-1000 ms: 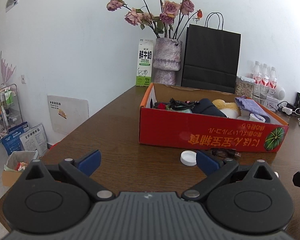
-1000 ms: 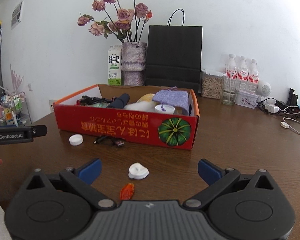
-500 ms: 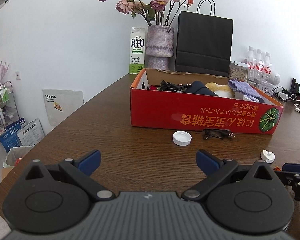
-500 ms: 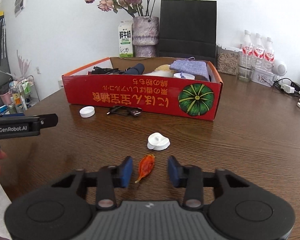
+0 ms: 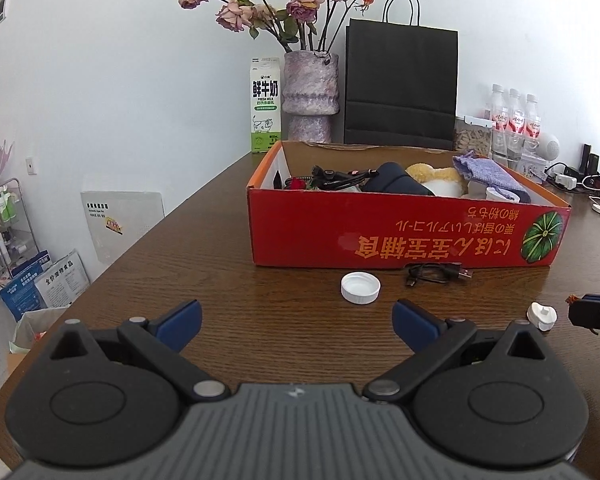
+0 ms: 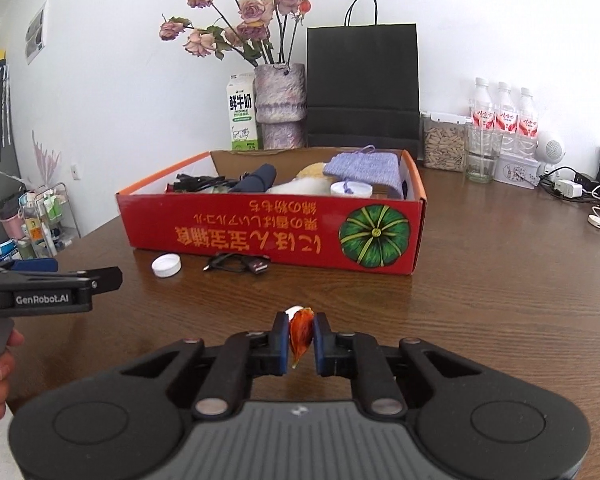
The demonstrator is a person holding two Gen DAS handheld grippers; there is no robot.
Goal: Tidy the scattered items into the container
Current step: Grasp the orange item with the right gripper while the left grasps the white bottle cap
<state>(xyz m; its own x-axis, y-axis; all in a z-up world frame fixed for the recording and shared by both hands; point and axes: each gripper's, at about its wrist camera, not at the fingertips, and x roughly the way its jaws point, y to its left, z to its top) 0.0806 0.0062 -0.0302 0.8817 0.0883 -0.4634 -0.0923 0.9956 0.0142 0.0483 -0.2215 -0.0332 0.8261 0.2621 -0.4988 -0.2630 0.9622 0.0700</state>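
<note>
A red cardboard box [image 6: 260,236] [image 5: 400,240] stands on the brown table and holds cables, a dark pouch, a purple knit cloth and soft items. My right gripper [image 6: 301,334] is shut on a small orange wrapper-like item [image 6: 300,332], held above the table in front of the box. A small white piece [image 5: 542,315] lies just beyond it, mostly hidden in the right wrist view. A white bottle cap [image 6: 166,265] [image 5: 360,288] and a black USB cable [image 6: 240,266] [image 5: 436,273] lie before the box. My left gripper [image 5: 296,322] is open and empty, short of the cap.
A vase of dried roses [image 6: 278,108], a milk carton [image 6: 242,118], a black paper bag [image 6: 362,88], water bottles [image 6: 504,118] and a jar stand behind the box. Chargers and cords [image 6: 572,192] lie at the far right. The table's left edge [image 5: 120,264] drops off to the floor.
My right gripper closed on the orange item and lifted it off the table. The left gripper moved back and right, staying open.
</note>
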